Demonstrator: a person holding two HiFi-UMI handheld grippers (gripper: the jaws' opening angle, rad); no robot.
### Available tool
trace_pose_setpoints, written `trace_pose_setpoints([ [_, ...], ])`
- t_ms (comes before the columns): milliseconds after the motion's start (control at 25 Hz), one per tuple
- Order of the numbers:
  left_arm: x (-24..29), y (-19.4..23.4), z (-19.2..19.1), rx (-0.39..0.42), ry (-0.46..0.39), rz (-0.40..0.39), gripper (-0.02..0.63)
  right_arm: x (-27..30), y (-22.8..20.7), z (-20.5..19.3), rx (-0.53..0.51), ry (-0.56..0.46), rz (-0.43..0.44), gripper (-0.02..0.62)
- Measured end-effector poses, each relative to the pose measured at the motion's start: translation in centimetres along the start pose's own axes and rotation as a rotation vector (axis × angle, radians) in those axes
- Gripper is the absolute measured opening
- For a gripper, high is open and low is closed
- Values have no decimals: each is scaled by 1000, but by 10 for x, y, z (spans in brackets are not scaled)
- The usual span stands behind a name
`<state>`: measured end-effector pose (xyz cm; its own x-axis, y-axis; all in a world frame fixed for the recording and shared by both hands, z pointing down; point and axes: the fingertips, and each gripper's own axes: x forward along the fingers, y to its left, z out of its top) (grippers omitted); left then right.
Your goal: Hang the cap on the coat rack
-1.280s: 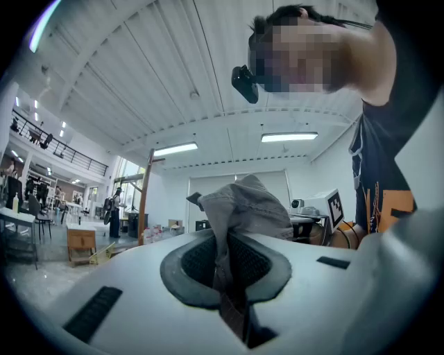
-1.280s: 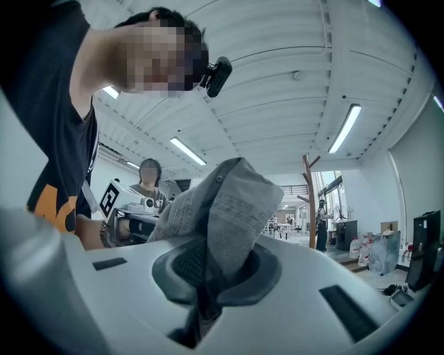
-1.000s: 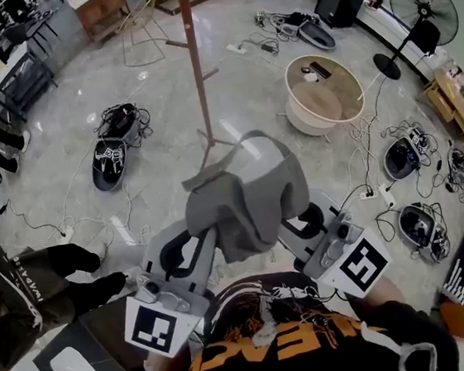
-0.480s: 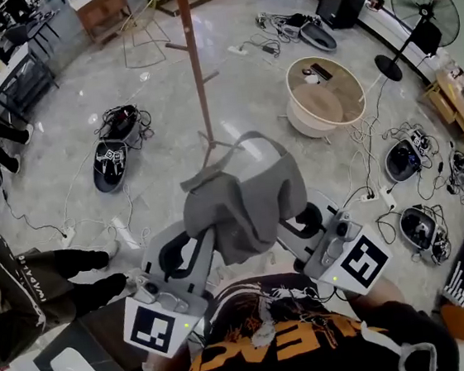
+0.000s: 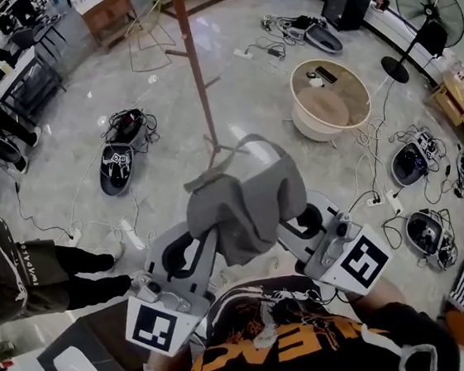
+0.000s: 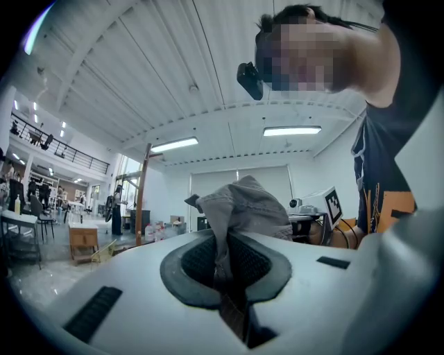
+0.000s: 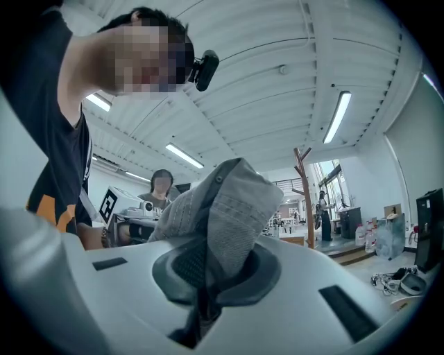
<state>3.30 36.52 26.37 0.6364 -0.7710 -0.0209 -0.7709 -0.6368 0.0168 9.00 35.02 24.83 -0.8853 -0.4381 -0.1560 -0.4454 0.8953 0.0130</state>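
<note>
Floor (image 5: pixel 165 113): pale and mostly bare ahead of the grippers, edged by cables (image 5: pixel 129 121) ahead-left and a round table (image 5: pixel 330 94) ahead-right. Rack (image 5: pixel 191 69): brown pole with short pegs, straight ahead, its foot hidden behind the cap. Cap (image 5: pixel 246 200): grey, held up between both grippers, clear of the rack. Left gripper (image 6: pixel 223 267) and right gripper (image 7: pixel 206 277): each clenched on cap fabric. Compared with one second earlier, both grips are unchanged; a bystander's legs (image 5: pixel 74 263) beyond the left gripper have shifted.

There are two hand-held grippers (image 6: pixel 224 269) (image 7: pixel 202 277), one cap (image 5: pixel 247 204), one coat rack (image 5: pixel 194 68), one fan (image 5: pixel 429 12).
</note>
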Motion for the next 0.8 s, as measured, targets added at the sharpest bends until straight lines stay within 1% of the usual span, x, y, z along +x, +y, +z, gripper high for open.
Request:
trace_pose_setpoints([
  [120,15,-6,5,10,3,13,41,-8,-14,6,2,-11,11,20],
  [320,38,-19,15,56,-3,55,40,-23,-35,18,-11,-38,54,20],
  [440,49,-19,20,63,-8,74,40,-24,-46,24,-18,-45,73,20],
  [640,57,8,24,70,-28,63,41,1,-60,26,-36,-46,67,20],
  [720,62,29,24,73,-46,52,41,19,-69,23,-61,-36,53,20],
  [800,66,55,22,59,-63,37,41,43,-78,19,-79,-23,36,20],
])
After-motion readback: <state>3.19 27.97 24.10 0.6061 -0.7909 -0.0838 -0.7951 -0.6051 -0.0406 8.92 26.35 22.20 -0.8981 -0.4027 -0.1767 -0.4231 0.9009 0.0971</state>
